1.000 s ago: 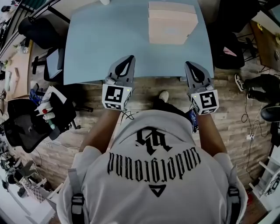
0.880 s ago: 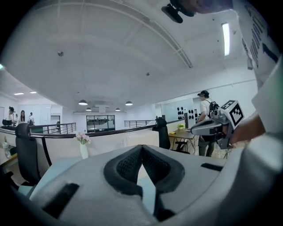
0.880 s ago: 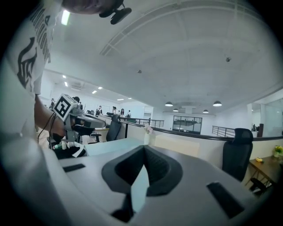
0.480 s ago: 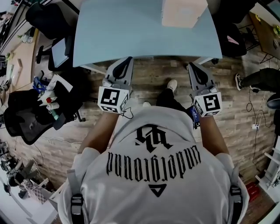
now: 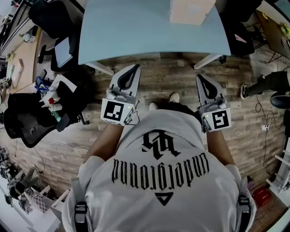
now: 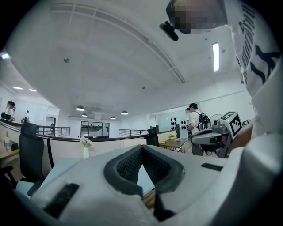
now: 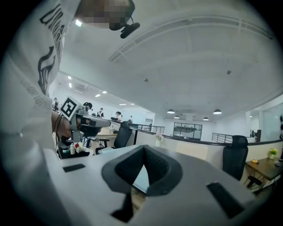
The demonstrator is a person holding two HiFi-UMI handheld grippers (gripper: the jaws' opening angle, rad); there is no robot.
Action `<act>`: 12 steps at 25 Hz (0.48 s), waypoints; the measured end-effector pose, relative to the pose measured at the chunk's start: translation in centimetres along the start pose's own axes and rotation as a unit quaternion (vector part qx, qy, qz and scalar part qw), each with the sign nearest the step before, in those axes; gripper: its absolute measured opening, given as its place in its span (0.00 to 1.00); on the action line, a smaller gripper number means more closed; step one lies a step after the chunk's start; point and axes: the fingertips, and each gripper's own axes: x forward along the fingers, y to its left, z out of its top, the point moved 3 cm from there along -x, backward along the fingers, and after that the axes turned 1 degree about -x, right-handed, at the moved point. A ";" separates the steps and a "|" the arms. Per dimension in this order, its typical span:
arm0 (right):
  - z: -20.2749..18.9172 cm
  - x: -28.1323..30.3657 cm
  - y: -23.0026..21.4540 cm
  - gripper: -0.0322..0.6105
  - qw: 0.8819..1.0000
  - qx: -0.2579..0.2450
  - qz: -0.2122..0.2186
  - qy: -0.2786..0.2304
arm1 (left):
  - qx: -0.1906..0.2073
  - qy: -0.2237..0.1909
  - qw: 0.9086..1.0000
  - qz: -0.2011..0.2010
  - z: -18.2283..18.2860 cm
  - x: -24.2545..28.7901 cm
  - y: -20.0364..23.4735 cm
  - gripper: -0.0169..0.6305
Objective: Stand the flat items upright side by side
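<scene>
With the left gripper (image 5: 134, 68) and right gripper (image 5: 201, 77) both pinched closed and empty over the wood floor (image 5: 165, 79), short of the blue table (image 5: 136, 31), no step seems begun; next comes reaching the pale flat items (image 5: 191, 10) at its far edge

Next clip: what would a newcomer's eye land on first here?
The left gripper and the right gripper, both shut and empty, point forward over the wooden floor, short of the pale blue table. A beige box sits at the table's far edge, cut off by the frame.
</scene>
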 end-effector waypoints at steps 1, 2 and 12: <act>0.1 -0.2 0.2 0.06 1.000 0.001 -0.001 0.000 | 0.003 -0.003 1.000 0.000 0.2 -0.3 -0.1 0.02; 0.1 -0.4 0.4 0.06 1.000 0.002 -0.002 -0.001 | 0.002 -0.005 1.000 -0.001 0.3 -0.5 -0.2 0.03; 1.6 -0.5 0.8 0.06 1.000 0.001 -0.005 -0.016 | -0.010 -0.005 1.000 0.002 0.2 -1.9 0.2 0.02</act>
